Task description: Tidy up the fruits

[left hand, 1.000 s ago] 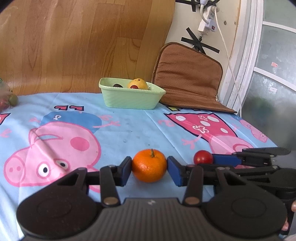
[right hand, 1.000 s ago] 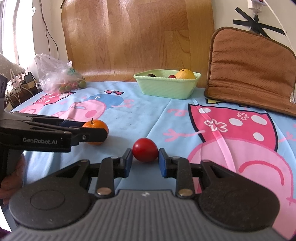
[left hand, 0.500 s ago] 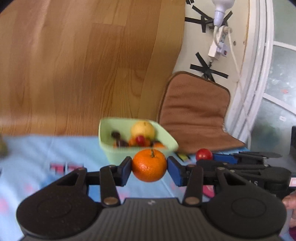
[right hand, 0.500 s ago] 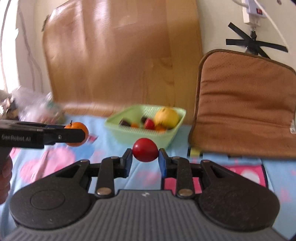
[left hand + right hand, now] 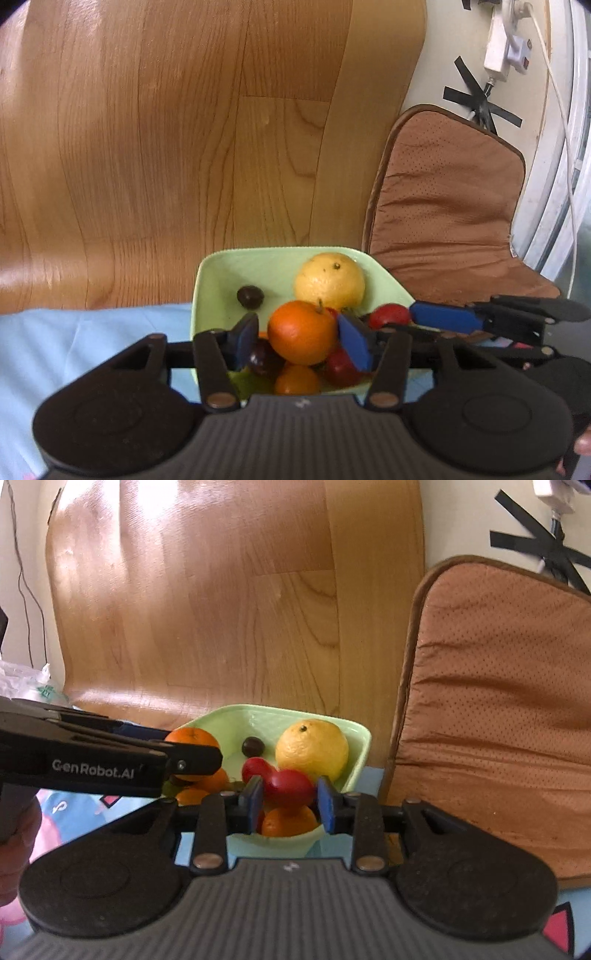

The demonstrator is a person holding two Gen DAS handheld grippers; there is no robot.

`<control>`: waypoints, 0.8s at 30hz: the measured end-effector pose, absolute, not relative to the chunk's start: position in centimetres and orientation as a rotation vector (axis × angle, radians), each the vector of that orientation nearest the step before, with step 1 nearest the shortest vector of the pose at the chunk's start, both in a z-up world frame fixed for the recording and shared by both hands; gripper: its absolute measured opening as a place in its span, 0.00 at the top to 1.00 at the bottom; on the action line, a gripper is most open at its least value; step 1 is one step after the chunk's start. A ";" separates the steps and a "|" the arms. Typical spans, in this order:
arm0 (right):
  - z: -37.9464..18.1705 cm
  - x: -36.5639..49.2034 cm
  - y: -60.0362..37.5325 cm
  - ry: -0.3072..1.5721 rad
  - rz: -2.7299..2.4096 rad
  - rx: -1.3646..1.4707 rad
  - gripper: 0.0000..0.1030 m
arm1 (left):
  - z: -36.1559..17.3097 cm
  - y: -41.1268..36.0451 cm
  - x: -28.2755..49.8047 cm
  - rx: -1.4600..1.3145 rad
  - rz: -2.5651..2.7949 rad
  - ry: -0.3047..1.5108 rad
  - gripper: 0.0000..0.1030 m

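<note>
left gripper (image 5: 301, 341): blue pads set wide, left pad clear of the round orange mandarin (image 5: 302, 331), right pad at its flank; grip loosened, fruit over the pale green plastic basket (image 5: 207, 273). right gripper (image 5: 289, 799): pads either side of the small glossy red tomato (image 5: 290, 787), apparently pinching it above the basket's near rim. basket: holds a large yellow citrus (image 5: 329, 282) and smaller fruits. mandarin: light, firm, soft peel; take across its widest girth. tomato: thin-skinned, slippery, bruises easily; gentle pinch at mid-body.
</note>
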State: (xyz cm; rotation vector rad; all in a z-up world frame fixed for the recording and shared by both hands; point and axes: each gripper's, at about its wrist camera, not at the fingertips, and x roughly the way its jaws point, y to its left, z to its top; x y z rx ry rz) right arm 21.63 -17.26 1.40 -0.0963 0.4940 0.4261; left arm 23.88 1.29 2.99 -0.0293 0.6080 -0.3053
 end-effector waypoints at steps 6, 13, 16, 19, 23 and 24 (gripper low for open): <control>2.8 18.7 -18.0 0.430 0.416 -0.084 0.53 | 4.7 1.9 21.1 -0.056 -0.304 0.558 0.53; 2.4 10.5 -19.9 0.452 0.429 0.040 0.53 | 4.6 3.5 12.2 -0.145 -0.294 0.541 0.52; 1.7 6.9 -20.4 0.473 0.420 0.094 0.52 | 3.5 3.2 8.7 -0.148 -0.272 0.560 0.52; 1.0 4.0 -20.7 0.492 0.401 0.121 0.52 | 2.4 2.7 5.8 -0.146 -0.263 0.582 0.52; 0.1 1.7 -21.1 0.523 0.369 0.132 0.52 | 1.4 1.9 3.3 -0.119 -0.244 0.598 0.51; -0.2 1.4 -21.2 0.535 0.365 0.140 0.52 | 1.2 1.8 2.8 -0.117 -0.238 0.602 0.51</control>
